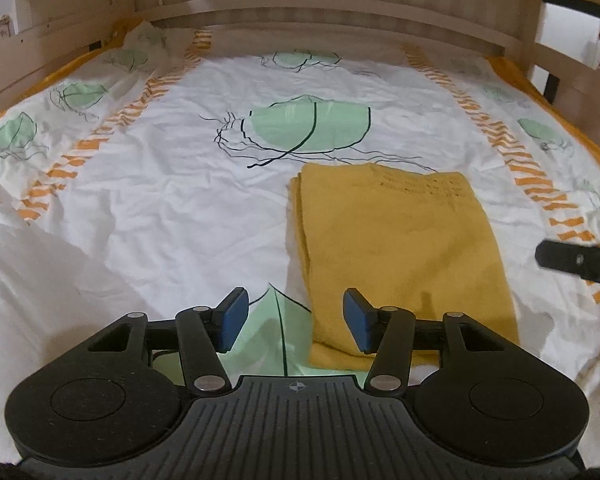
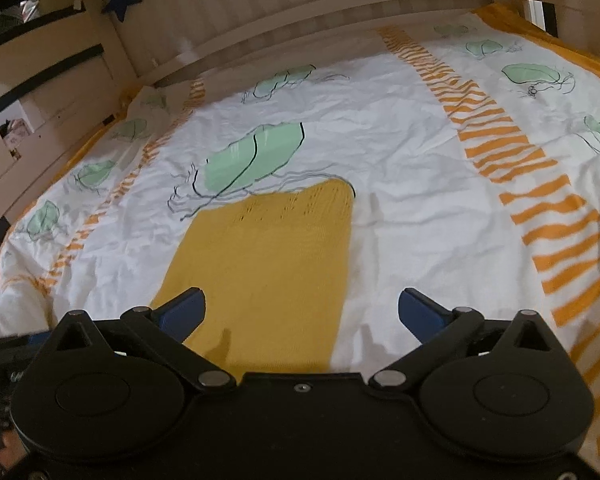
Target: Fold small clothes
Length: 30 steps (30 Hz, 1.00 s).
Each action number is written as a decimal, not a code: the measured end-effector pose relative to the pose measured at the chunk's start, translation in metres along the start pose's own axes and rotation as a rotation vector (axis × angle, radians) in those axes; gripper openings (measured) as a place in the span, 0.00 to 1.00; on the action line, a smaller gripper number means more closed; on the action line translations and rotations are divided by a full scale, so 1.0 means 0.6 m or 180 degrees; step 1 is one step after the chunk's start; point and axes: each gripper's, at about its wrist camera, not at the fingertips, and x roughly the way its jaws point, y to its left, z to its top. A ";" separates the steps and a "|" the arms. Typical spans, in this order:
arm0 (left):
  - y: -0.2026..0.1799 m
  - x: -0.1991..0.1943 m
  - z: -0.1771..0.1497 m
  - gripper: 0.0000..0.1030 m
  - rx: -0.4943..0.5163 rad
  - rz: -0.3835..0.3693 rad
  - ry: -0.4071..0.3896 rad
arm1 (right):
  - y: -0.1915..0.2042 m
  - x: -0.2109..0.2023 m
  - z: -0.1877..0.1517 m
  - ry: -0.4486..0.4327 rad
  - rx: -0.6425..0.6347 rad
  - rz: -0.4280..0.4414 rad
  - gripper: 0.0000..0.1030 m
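A mustard-yellow knitted garment [image 1: 400, 248] lies folded into a long rectangle on the bed cover [image 1: 160, 208], layered edges on its left side. My left gripper [image 1: 296, 320] hangs open above the garment's near left corner, nothing between its blue pads. In the right wrist view the same garment [image 2: 268, 264] stretches away from my right gripper [image 2: 300, 312], which stands wide open over its near end, holding nothing. A black finger of the right gripper [image 1: 572, 262] shows at the right edge of the left wrist view.
The white cover [image 2: 412, 216] has green leaf prints and orange striped bands and is wrinkled. A wooden bed frame [image 1: 340, 20] runs along the far side, with rails at both corners. A blue star [image 2: 122, 0] hangs at the far left.
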 end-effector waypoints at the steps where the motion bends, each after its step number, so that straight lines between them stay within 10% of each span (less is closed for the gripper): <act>1: -0.004 -0.002 -0.001 0.49 0.0022 0.0002 0.0002 | 0.005 -0.005 -0.004 0.0001 -0.0028 -0.0027 1.00; 30: -0.023 -0.025 -0.025 0.49 0.0048 0.0107 0.0171 | 0.055 -0.071 -0.054 -0.0138 -0.0456 -0.0424 0.99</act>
